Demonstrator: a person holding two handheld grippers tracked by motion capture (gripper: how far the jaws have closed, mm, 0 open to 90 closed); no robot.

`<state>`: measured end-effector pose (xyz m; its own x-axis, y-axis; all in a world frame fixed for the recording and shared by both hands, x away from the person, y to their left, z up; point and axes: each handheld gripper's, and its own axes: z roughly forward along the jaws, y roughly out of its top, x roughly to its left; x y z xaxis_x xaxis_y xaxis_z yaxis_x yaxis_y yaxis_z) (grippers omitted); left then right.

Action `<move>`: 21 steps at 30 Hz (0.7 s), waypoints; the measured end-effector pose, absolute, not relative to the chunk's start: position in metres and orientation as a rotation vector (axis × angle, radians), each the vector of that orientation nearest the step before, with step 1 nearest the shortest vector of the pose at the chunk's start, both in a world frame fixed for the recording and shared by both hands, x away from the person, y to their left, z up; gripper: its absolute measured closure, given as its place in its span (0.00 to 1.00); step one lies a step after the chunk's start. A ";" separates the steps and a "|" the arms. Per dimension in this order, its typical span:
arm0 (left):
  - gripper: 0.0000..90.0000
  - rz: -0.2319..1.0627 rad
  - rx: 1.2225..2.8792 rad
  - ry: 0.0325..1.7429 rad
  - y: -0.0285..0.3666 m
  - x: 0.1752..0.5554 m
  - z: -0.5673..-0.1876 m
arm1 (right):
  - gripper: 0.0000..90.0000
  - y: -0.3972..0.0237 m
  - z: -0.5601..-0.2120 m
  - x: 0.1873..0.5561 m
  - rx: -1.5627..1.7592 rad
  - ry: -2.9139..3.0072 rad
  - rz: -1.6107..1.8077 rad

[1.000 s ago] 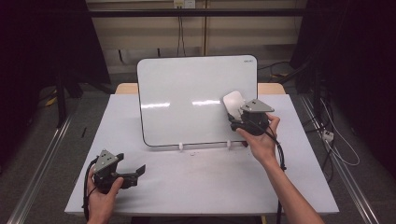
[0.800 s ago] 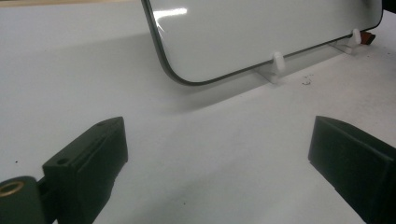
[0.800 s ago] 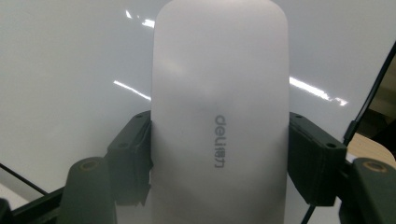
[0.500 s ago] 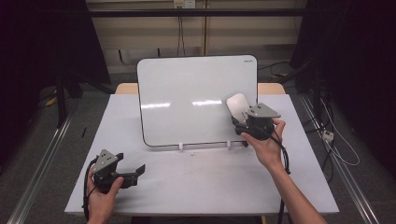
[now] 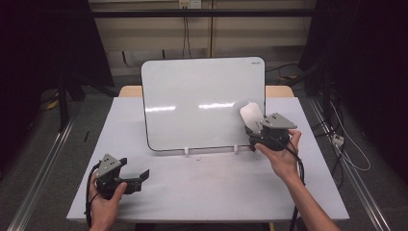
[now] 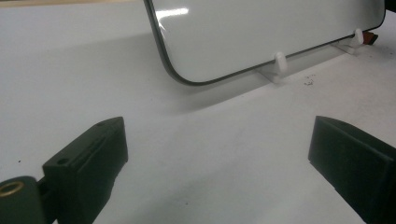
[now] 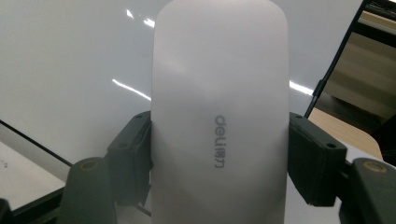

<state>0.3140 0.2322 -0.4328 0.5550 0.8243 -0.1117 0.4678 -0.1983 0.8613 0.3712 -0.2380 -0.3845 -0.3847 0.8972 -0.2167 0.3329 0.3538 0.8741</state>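
Observation:
A white whiteboard [image 5: 202, 103] with a dark rim stands tilted on two small white feet at the back middle of the table. My right gripper [image 5: 255, 129] is shut on a white eraser [image 5: 251, 114], which it holds against the board's lower right part. In the right gripper view the white eraser [image 7: 219, 112] stands upright between both jaws, with grey lettering on its back. My left gripper [image 5: 137, 179] rests low at the table's front left, open, with nothing between its jaws. The left gripper view shows the whiteboard's lower edge [image 6: 261, 42] farther off.
The white table [image 5: 202, 187] has free room in front of the board. One white foot [image 6: 279, 60] of the board's stand sits ahead of the left gripper. Cables [image 5: 337, 139] lie on the floor at the right. Metal rails run along both sides of the table.
My right gripper has slid down the board's right part with the eraser in it. The left gripper has stayed still.

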 end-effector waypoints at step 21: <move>0.05 0.476 1.852 1.045 0.228 0.315 -0.432 | 0.35 -0.225 -0.398 0.369 1.000 1.930 0.956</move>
<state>0.3146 0.2279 -0.4315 0.5638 0.8196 -0.1017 0.4609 -0.2100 0.8623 0.3691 -0.2253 -0.3978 -0.4152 0.8681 -0.2720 0.3093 0.4159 0.8552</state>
